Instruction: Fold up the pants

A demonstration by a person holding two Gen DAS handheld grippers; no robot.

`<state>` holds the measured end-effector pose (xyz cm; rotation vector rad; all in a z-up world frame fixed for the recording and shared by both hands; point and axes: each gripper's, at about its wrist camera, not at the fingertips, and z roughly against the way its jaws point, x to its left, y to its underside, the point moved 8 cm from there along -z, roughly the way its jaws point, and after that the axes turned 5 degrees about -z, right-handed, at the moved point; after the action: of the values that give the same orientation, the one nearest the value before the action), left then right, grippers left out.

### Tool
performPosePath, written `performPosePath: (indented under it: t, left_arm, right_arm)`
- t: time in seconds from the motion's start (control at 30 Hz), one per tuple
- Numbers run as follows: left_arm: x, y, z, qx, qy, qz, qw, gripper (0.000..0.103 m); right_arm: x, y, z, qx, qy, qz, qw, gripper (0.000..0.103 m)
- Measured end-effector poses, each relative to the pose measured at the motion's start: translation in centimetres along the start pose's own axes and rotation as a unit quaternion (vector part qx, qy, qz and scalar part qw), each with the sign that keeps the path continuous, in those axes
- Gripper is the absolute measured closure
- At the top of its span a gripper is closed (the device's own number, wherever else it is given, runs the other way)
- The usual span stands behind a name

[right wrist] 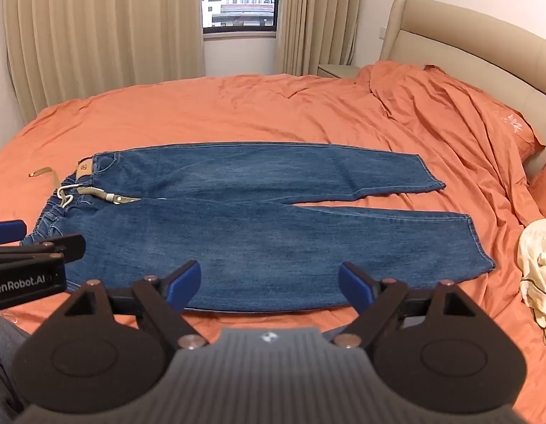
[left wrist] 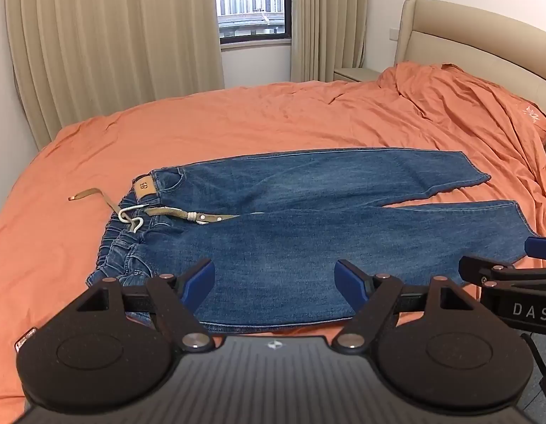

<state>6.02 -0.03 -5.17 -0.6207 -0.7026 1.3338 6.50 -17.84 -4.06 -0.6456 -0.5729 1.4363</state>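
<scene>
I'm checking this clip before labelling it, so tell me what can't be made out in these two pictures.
- Near edge of the jeans: left wrist view, hidden behind the left tongs.
- Same edge, right wrist view: partly hidden by the right tongs.
- Patch on the waistband: lettering too small to read.
- White cloth: right wrist view, cut off by the right edge.
- Belt: its path through the waistband is hidden by bunched denim.
</scene>
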Motion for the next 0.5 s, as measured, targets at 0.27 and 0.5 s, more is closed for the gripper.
performPosePath:
  t: [0.27,0.5]
  left_arm:
    - [0.20,0.20,0.19,0.004,-0.003,-0.002,1.0000,0.013]
    - [0.41,0.08,0.25,0.005,-0.002,-0.001,1.0000,0.013]
  right_arm:
    - [0.48,0.07,0.18,0.000,0.001,0.002,1.000,0.022]
    - [0.11,0.10,0.32,0.000,-0.004,0.001,1.000,0.022]
